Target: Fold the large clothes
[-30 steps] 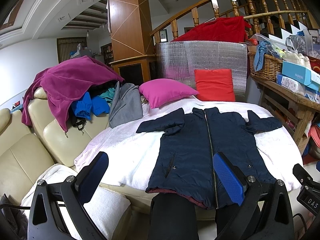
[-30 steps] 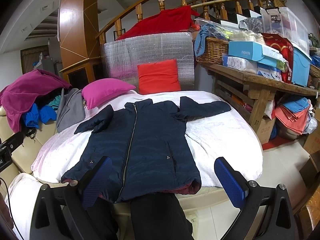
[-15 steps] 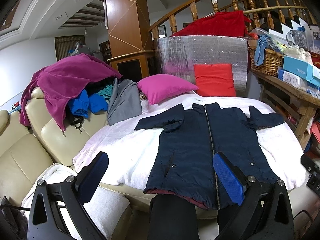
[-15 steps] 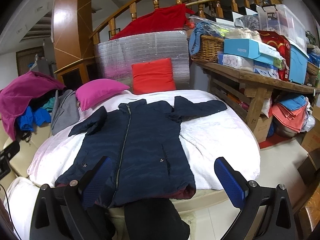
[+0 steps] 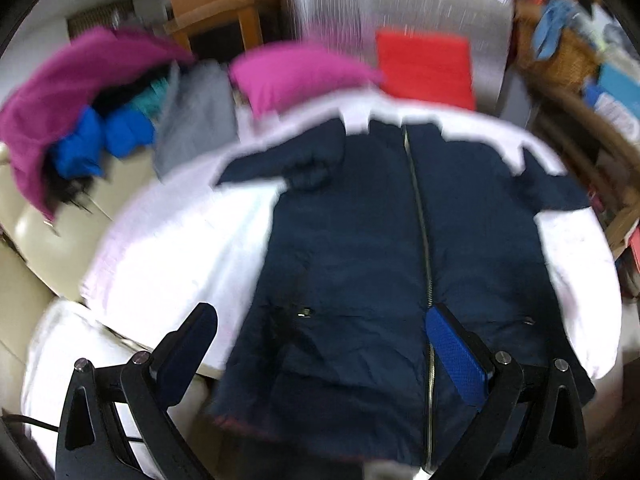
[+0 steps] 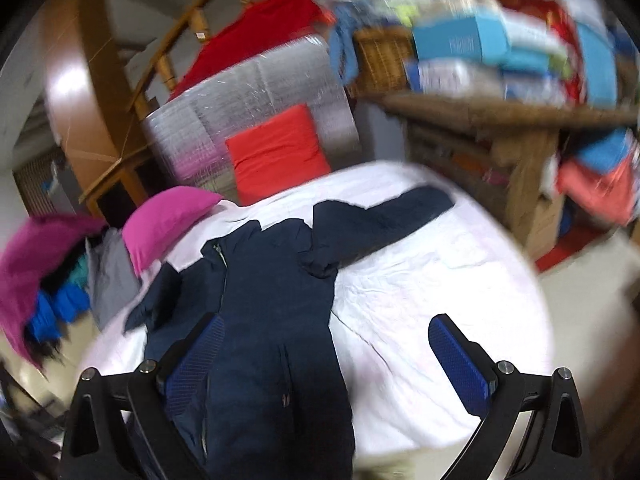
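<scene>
Left gripper point(image 5: 320, 344) spread wide, empty, poised over the hem of a navy coat point(image 5: 360, 240); coat lying flat, zipped, sleeves out, on a white-covered surface point(image 5: 172, 240) ahead; right gripper point(image 6: 324, 356) likewise spread, empty, above the coat's right edge; pink cushion point(image 6: 168, 220) beyond.

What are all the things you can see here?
coat: one, navy, flat and zipped on the white cover
white cover: one, under the coat
cushions: two, pink and red, behind the coat
clothes pile: one heap, magenta, blue, grey, on the cream sofa at left
red cloth: one, over the stair railing
basket: one, wicker, on the wooden table
boxes: several, mostly blue, blurred, on that table
left gripper: fingers open, above the coat's hem
right gripper: fingers open, over the coat's side
</scene>
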A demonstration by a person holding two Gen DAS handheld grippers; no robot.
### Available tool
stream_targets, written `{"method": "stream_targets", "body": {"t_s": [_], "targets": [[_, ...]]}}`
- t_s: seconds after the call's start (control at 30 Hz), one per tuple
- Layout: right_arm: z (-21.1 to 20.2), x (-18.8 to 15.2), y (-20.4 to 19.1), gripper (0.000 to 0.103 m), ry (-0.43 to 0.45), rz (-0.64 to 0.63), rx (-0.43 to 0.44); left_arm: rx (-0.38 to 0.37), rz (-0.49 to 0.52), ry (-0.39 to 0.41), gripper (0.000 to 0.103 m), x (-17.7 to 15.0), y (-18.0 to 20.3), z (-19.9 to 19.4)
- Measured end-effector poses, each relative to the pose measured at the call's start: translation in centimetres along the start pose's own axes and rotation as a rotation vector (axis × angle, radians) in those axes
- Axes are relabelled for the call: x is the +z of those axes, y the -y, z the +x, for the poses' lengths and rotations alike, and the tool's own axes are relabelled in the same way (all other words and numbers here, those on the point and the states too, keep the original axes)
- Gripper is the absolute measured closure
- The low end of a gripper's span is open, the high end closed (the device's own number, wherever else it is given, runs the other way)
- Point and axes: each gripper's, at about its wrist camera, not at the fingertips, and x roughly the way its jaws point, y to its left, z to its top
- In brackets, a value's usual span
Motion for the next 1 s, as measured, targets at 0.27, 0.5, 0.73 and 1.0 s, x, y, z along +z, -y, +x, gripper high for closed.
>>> {"method": "stream_targets", "body": {"t_s": [0.27,0.5,0.73,1.0], "targets": [[16.0,7.1,9.9,0.000,-0.095,0.318,0.111,0.057,-0.073,-0.148,0.000,5.5,3.3,13.6],[27.4,8.4,15.9,0.009,-0.083,0.635,0.159,0.080,-0.089,-0.103,0.000,9.0,7.4,19.2],[34.1,8.0,18.3,0.021,-0.096,0.719,0.095,0.119,0.005,-0.057,0.000,9.5,9.1,22.1],[36.4,9.5,17.8,0.089,-0.085,0.641,0.047,0.051,-0.041,-0.097,0.000,8.3,8.7,23.6]]}}
